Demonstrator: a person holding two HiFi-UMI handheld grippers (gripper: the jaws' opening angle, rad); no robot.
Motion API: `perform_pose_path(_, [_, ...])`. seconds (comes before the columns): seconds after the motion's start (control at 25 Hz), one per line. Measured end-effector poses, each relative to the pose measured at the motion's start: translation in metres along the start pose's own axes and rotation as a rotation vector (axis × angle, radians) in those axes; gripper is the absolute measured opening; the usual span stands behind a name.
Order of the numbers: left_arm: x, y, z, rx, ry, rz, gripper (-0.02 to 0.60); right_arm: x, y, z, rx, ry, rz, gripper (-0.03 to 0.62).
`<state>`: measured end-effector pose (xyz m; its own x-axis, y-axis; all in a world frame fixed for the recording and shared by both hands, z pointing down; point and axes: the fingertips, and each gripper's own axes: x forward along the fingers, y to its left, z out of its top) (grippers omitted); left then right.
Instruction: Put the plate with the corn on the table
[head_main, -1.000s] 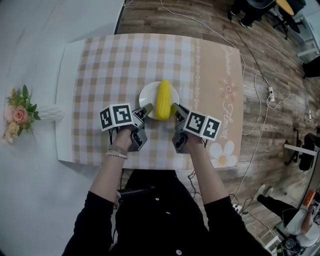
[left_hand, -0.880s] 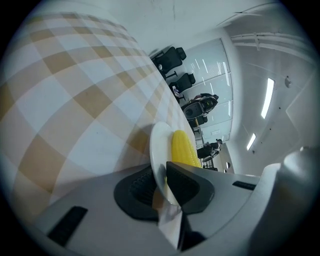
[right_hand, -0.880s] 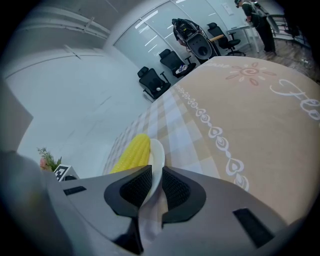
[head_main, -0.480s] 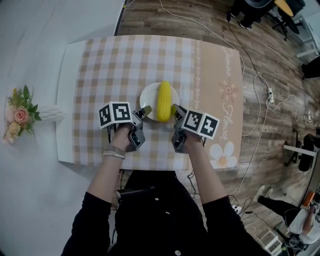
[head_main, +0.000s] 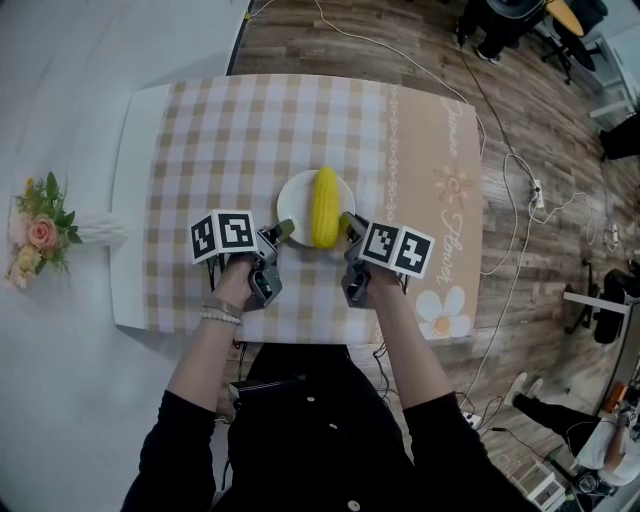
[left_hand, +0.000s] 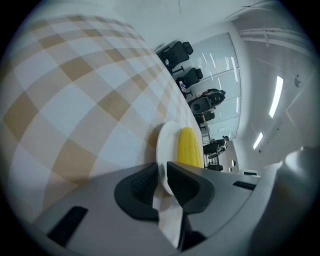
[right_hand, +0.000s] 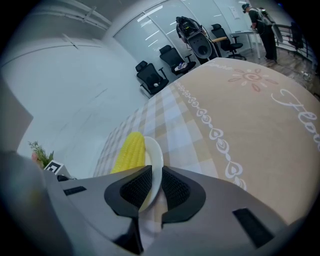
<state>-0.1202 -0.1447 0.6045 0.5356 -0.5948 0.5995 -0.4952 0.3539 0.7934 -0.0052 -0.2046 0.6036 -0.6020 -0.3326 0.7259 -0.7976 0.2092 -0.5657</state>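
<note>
My left gripper (head_main: 284, 229) has its ribbed black jaws clamped on the near left rim of the round white plate (head_main: 293, 192). A smooth yellow corn (head_main: 324, 205) lies lengthwise on it, over the checked cloth (head_main: 220, 140) covering the tabletop (head_main: 132, 200). My right gripper (head_main: 347, 222) pinches the near right rim likewise.
</note>
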Motion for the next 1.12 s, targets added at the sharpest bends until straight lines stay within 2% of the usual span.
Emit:
perform_pose_path(0.24, [-0.008, 0.010, 0.012, -0.032, -0.047, 0.021, 0.058, -0.001, -0.002, 0.000, -0.029, 0.004, -0.007, 0.091])
perform_pose_path(0.44, [-0.007, 0.010, 0.014, -0.003, -0.054, 0.027, 0.048, 0.000, 0.000, -0.001, -0.053, 0.027, 0.009, 0.092])
perform_pose_path(0.72, [-0.007, 0.008, 0.014, 0.026, -0.054, 0.034, 0.041, -0.001, 0.002, -0.001, -0.130, 0.037, -0.020, 0.101])
perform_pose_path(1.12, [-0.016, 0.004, 0.017, 0.089, -0.080, 0.051, 0.037, -0.020, -0.013, 0.016, -0.059, -0.059, -0.035, 0.095])
